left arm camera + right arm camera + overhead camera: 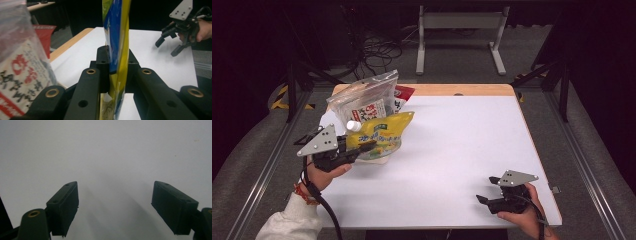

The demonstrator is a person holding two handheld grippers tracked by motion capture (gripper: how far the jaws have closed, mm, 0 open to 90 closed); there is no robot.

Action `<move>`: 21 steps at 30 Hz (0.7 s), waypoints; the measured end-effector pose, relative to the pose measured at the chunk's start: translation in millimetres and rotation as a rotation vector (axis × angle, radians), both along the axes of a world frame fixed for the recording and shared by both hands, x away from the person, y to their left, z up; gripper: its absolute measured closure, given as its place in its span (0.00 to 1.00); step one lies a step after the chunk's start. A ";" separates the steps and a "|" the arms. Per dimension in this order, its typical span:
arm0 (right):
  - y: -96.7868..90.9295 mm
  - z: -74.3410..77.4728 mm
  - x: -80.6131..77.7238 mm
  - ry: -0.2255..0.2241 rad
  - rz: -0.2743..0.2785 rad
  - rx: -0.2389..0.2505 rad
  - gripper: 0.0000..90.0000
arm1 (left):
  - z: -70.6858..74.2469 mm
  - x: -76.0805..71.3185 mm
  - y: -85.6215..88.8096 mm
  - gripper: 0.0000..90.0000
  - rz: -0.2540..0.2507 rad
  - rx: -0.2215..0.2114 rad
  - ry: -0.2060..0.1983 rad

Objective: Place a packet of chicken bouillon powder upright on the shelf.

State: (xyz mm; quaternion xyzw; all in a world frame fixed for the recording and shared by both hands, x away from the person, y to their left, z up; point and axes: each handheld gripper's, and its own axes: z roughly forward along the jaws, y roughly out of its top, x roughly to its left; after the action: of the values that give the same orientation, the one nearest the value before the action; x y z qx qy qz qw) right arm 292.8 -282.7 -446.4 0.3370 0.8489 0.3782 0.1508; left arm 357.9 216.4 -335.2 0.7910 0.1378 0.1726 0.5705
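From above we look forward and down on the white table [452, 150]; the left gripper view faces two o'clock, sharing the right gripper [170, 43]; the right gripper view hovers near the tabletop.

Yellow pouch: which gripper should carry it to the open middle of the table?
Left. The left gripper is already shut on the yellow pouch; the right gripper is open, empty, over bare table.
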 end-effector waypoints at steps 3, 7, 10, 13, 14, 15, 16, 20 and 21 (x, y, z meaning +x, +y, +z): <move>-0.7 -0.9 0.5 0.004 -0.001 0.006 0.24 | 2.8 5.8 4.8 0.89 0.007 0.011 -0.002; -1.4 -0.9 0.8 0.005 0.005 0.014 0.23 | 2.0 12.2 9.3 0.89 0.022 0.036 -0.004; -1.3 -1.9 1.6 0.009 0.006 0.012 0.23 | -0.2 18.2 12.7 0.89 0.047 0.068 -0.010; -0.8 -3.0 2.3 0.017 0.012 0.013 0.23 | -3.4 21.8 12.9 0.89 0.058 0.088 -0.010; -0.4 -3.2 2.4 0.018 0.017 0.016 0.23 | -4.6 23.2 13.1 0.89 0.058 0.098 -0.011; 0.1 -3.1 2.4 0.019 0.019 0.017 0.23 | -6.1 24.4 13.1 0.89 0.061 0.104 -0.009; 0.8 -2.9 2.4 0.017 0.019 0.012 0.23 | -7.5 26.1 13.6 0.89 0.064 0.106 -0.008; 2.0 -3.2 2.5 0.020 0.024 0.016 0.23 | -14.5 35.0 18.7 0.89 0.045 0.083 0.024; 2.2 -3.4 2.3 0.021 0.026 0.016 0.23 | -16.6 37.4 21.0 0.89 0.024 0.067 0.036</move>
State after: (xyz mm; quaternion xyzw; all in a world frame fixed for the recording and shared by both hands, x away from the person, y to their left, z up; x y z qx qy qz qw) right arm 295.1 -280.5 -449.7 0.3313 0.8516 0.3834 0.1343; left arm 395.3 237.3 -351.9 0.8110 0.1517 0.1697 0.5389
